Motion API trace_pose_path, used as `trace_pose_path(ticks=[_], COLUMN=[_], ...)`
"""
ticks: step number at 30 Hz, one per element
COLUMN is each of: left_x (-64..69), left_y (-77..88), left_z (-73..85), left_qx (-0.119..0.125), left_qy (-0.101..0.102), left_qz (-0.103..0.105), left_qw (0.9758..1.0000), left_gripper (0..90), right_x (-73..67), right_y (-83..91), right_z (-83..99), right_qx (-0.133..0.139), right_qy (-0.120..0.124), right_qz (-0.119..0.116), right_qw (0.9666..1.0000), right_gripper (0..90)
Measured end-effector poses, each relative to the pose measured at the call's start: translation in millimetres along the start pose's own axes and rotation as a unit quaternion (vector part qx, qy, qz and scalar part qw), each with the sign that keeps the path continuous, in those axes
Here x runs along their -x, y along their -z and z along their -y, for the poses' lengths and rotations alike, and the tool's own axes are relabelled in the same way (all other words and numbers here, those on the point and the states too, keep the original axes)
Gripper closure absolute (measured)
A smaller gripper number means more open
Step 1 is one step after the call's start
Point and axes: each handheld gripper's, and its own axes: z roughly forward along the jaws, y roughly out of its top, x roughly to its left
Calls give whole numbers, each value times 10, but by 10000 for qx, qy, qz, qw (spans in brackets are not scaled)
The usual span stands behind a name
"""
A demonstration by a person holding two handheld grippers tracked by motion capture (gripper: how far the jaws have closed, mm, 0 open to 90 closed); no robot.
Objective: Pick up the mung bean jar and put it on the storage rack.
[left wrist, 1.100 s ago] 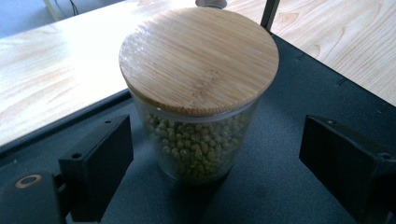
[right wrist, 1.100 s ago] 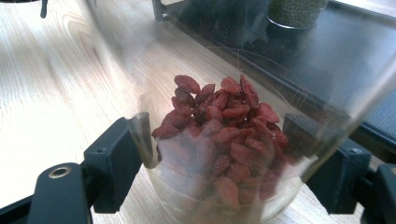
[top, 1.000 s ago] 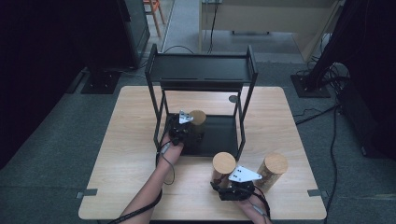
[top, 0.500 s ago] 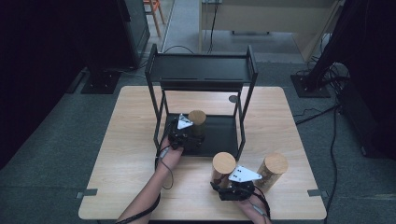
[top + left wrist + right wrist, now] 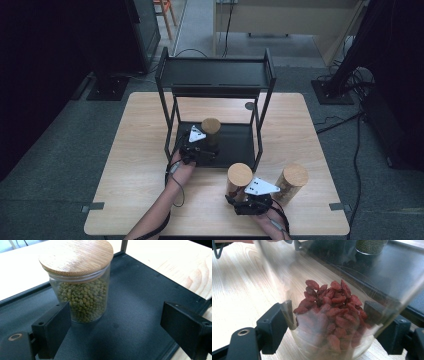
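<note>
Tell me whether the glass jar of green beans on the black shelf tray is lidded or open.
Lidded: a round bamboo lid sits flat on the upright glass jar of green beans.

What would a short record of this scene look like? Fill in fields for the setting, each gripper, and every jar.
Setting: wooden table with a black two-tier rack
Left gripper: open, jaws apart, behind the green bean jar
Green bean jar: upright on the rack's bottom shelf, wooden lid on
Right gripper: jaws on either side of the red berry jar
Red berry jar: on the table in front of the rack
Third jar: stands on the table, to the right
</note>
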Motion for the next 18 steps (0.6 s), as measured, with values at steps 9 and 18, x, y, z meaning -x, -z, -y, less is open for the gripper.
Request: trace_pose_path(ticks=[9, 18], left_x=[-14, 7], left_y=[67, 101], left_z=[63, 112], left_qx=[39, -98], left_qy=[29, -51], left_qz=[60, 29], left_qw=[10000, 9999], left_gripper=[101, 101], right_x=[-1, -2], right_y=[-3, -4], right_z=[0, -1], right_qx=[3, -10], right_qy=[7, 18], right_qz=[7, 19], right_qw=[10000, 10000], right_gripper=[206, 206])
